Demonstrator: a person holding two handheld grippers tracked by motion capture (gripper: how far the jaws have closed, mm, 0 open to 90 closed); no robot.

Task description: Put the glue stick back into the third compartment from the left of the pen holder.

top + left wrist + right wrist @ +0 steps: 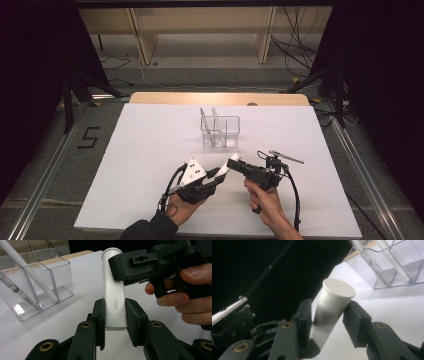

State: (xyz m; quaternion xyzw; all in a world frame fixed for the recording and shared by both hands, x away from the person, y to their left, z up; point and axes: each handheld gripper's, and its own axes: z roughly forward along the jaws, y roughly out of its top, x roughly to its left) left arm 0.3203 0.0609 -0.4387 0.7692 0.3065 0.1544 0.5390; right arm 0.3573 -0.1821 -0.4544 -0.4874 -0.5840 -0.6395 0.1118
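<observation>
One clear plastic two-compartment organiser box [220,131] stands on the white table. Two pens lean inside it: one white pen [30,271] and one clear-barrelled pen [17,291]. One white cylindrical glue stick marked GLOO [114,290] sits in front of that box. One silver pen [286,157] lies to the box's right.

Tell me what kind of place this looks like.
Probably a lab or recording setup, not a home: a table covered in plain white, dark curtains around it, loose cables on the carpet behind, and a number 5 taped on the floor.
</observation>
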